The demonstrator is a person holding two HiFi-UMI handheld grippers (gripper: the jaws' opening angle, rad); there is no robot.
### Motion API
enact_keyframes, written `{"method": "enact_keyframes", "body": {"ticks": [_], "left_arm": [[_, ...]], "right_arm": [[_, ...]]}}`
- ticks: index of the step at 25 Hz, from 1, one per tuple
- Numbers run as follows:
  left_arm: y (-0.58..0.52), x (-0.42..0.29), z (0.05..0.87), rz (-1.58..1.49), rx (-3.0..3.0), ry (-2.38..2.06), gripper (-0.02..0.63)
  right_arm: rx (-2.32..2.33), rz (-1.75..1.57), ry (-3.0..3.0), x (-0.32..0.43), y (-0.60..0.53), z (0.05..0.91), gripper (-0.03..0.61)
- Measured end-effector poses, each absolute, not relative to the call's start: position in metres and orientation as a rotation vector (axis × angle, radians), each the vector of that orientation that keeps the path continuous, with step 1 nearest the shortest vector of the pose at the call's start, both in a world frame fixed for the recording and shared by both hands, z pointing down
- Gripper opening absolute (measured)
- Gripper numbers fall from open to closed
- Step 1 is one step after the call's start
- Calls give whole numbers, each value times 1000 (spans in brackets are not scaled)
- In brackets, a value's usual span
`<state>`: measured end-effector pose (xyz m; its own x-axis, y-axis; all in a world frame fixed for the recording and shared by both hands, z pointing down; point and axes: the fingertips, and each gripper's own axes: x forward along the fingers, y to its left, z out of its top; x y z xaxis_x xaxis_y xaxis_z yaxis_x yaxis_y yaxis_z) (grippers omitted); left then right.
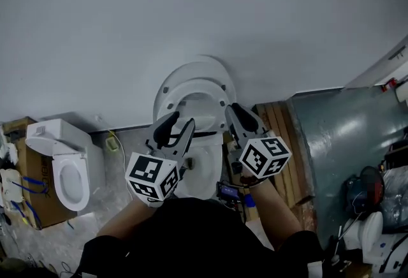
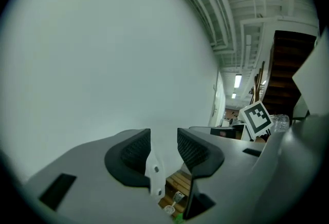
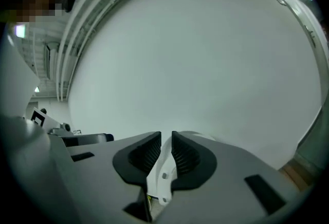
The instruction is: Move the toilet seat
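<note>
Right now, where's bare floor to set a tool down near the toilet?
Best: the green floor between the wooden slats and the right-edge clutter. Narrower: the grey strip between the middle toilet and the left toilet. Crowded: bottom-left corner by the cardboard box.

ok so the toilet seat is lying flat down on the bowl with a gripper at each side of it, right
Not flat. The head view shows the toilet seat raised off the bowl and tilted up toward the wall. The rest holds: the left gripper and the right gripper are at its two sides.
</note>
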<state>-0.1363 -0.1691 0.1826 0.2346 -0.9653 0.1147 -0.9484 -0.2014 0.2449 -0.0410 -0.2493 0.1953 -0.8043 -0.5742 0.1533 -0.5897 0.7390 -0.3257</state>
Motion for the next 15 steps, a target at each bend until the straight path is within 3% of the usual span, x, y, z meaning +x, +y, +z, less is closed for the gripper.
{"method": "enact_keyframes", "body": {"ticks": [4, 9, 15], "left_arm": [[-147, -95, 141, -139, 2400, -1741, 164], [-119, -58, 115, -207, 2480, -1641, 106], [-83, -23, 96, -279, 2510, -1507, 64]], "right_arm": [[873, 484, -3026, -27, -193, 146, 55], [790, 393, -3135, -10, -137, 105, 41], [835, 457, -3115, 14, -100, 98, 37]]}}
